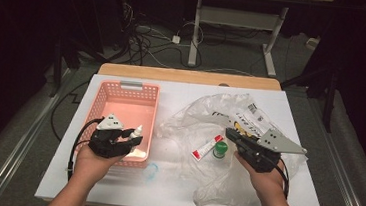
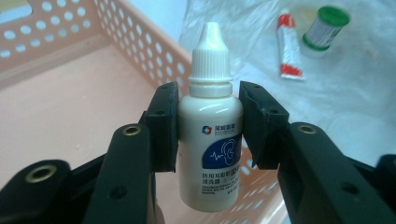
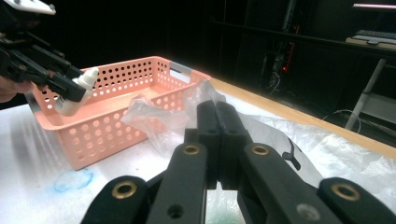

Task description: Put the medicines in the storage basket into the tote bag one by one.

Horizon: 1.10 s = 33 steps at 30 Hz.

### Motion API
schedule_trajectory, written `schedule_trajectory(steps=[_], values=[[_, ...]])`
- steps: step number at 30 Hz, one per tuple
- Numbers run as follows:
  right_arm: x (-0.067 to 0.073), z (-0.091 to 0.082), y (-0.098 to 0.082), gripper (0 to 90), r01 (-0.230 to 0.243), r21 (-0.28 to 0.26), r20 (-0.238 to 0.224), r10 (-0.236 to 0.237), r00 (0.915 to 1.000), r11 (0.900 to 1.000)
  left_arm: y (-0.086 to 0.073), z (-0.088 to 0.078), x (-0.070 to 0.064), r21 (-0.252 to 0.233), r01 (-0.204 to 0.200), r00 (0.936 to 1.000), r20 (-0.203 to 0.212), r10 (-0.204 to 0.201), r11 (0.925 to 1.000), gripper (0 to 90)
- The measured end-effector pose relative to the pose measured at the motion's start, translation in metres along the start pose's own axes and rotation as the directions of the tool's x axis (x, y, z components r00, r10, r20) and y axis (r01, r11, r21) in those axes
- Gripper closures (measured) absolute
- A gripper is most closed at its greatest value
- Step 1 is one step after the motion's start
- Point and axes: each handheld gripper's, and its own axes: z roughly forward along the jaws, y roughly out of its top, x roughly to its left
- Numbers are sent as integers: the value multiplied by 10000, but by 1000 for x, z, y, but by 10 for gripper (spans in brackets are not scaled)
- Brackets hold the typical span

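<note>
The dropper bottle (image 2: 211,126) is cream-white with a white ribbed cap and a navy label bearing a white ear drawing. The perforated basket (image 1: 102,96) is salmon pink. At about four o'clock from it lie a white tube (image 1: 206,149) with red ends and a green-capped small jar (image 1: 220,148), on a clear plastic bag (image 1: 205,115) printed with black lettering. Both grippers (image 1: 135,138) (image 1: 230,134) are black, topped with grey plates.

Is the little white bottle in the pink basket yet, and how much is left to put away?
Nothing lies in the pink perforated plastic basket yet. The left gripper holds the white dropper bottle over it. The red-and-white tube and green-capped small jar wait on the clear plastic bag; the right gripper is shut.
</note>
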Motion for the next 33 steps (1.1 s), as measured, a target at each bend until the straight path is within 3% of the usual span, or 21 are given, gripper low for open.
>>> schedule_trajectory(steps=[7,16,21,33], values=[[-1,0,1,900,84,-39,-24,-84,10000,10000,11,-3,-17,-426,-284,9985,446,303,9987,583],[1,-1,2,900,26,-86,-44,-26,10000,10000,20,6,-44,-732,-494,9923,1095,572,9961,583],[1,1,1,900,72,-37,-74,-72,9999,10000,23,17,-59,-801,-739,9866,1395,846,9940,583],[1,1,1,900,65,-29,-141,-65,9999,10000,28,52,-83,-667,-947,9777,1818,1054,9933,583]])
